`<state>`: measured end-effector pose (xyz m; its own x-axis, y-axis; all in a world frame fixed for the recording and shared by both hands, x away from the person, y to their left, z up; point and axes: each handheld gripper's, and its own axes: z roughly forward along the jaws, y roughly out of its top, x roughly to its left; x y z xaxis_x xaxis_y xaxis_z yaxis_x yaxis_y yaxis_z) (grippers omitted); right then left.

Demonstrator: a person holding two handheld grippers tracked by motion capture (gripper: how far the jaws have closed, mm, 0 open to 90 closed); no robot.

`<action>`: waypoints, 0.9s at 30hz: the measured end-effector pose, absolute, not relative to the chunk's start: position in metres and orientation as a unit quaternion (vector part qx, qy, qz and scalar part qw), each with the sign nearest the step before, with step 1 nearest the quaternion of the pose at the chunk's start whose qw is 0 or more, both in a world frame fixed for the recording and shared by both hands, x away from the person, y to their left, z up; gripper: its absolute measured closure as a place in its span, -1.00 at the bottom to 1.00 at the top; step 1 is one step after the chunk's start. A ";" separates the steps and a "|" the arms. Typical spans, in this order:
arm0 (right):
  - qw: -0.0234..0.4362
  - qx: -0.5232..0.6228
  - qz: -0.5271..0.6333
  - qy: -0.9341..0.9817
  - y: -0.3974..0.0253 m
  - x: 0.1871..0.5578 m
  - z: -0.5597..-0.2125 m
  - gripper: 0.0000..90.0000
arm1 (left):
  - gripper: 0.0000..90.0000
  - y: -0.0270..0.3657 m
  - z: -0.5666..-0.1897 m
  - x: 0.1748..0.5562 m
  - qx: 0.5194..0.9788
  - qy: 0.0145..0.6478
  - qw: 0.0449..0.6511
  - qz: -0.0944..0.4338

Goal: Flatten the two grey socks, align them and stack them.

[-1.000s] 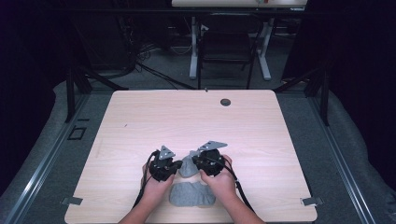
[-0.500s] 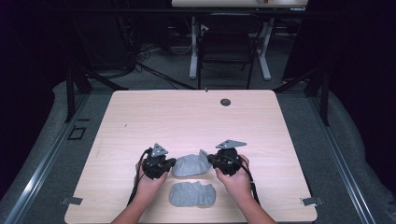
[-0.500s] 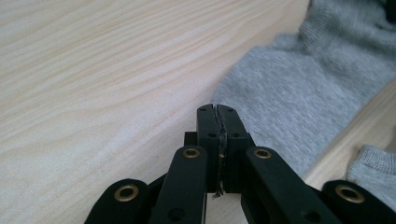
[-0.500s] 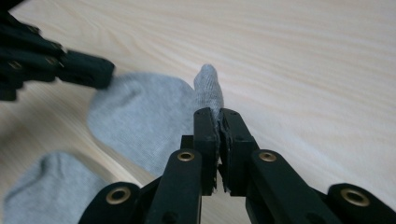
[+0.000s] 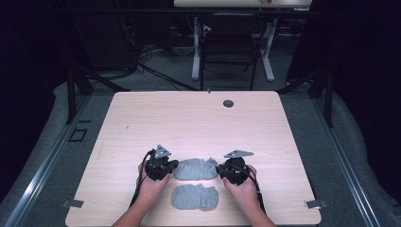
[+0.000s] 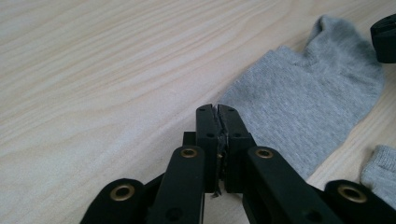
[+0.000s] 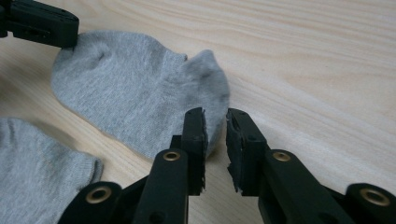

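Two grey ankle socks lie near the table's front edge. The upper sock [image 5: 195, 168] [image 6: 303, 102] [image 7: 135, 93] lies flat between the two grippers. The lower sock [image 5: 195, 197] [image 6: 380, 168] [image 7: 37, 163] rests just in front of it, apart from both. My left gripper [image 5: 173, 166] [image 6: 217, 109] is shut at the upper sock's left end, and the fabric edge runs up into its tips. My right gripper [image 5: 218, 170] [image 7: 215, 114] stands slightly open at the sock's right end, which lies on the table at its tips. Each gripper view shows the other gripper at the sock's far end.
The light wooden table [image 5: 189, 123] has a small dark round hole [image 5: 228, 103] near its far edge. Tape marks sit at the front corners [image 5: 71, 203]. Beyond the table stand a dark chair [image 5: 227, 52] and white desk legs on a grey floor.
The grippers have moved apart from close together over the socks, spreading the upper sock out flat between them.
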<state>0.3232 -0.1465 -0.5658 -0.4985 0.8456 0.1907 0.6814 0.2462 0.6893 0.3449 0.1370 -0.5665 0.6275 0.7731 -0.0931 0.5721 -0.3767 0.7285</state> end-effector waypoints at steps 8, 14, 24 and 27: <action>0.121 0.486 0.388 0.774 -0.157 0.323 -0.551 0.55 | 0.59 0.146 -0.558 0.344 0.808 0.418 0.394 0.131; 0.123 0.474 0.392 0.779 -0.154 0.333 -0.547 0.49 | 0.49 0.143 -0.556 0.344 0.810 0.414 0.395 0.129; 0.107 0.458 0.381 0.796 -0.140 0.350 -0.553 0.45 | 0.47 0.136 -0.567 0.343 0.815 0.421 0.381 0.118; 0.106 0.444 0.381 0.804 -0.136 0.353 -0.553 0.42 | 0.45 0.138 -0.571 0.341 0.816 0.422 0.378 0.116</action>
<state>0.3529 -0.1362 -0.5526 -0.5826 0.7951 0.1685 0.6344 0.3153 0.7058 0.3414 0.1378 -0.5709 0.6175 0.7756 -0.1306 0.6008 -0.3580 0.7147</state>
